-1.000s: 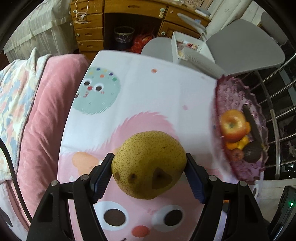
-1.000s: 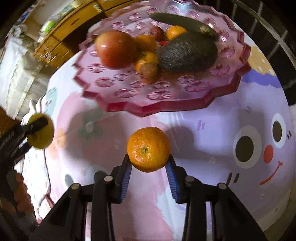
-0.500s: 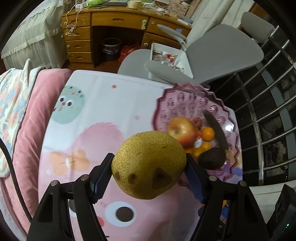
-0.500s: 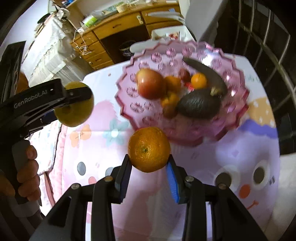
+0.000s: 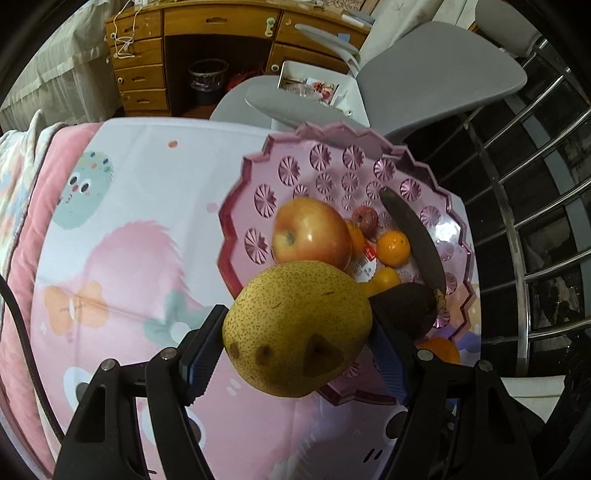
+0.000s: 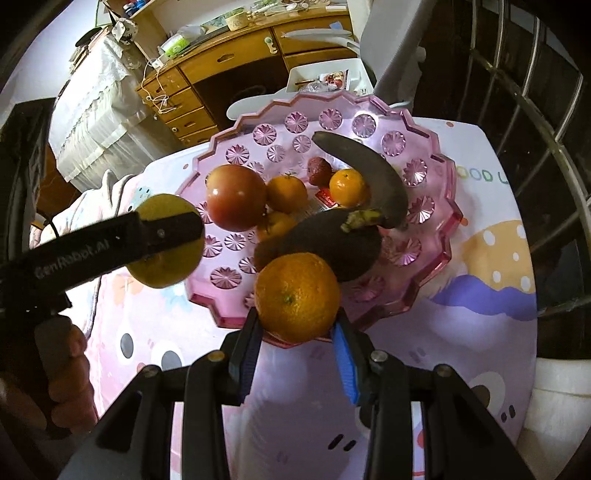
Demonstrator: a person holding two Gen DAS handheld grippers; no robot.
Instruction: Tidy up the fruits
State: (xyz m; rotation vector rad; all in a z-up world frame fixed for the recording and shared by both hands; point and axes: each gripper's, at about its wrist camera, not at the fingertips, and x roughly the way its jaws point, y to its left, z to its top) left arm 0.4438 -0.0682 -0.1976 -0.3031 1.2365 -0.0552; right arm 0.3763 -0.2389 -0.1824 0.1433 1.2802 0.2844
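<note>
Pink tray point(image 6: 428, 236) below; left gripper point(image 5: 297, 338) clamps pear point(image 5: 295, 326), right gripper point(image 6: 297, 334) clamps orange point(image 6: 297, 297)

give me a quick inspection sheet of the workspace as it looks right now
surface: table under a pink cartoon-print cloth
job's things: pink tray holds apple, avocado, dark banana, small oranges; pear and orange held above its near edge
clutter: nothing seen
grippers: left gripper jaws shut on the pear; right gripper jaws shut on the orange
cables: black cable at left edge
surroundings: wooden desk, grey chair, metal railing
</note>
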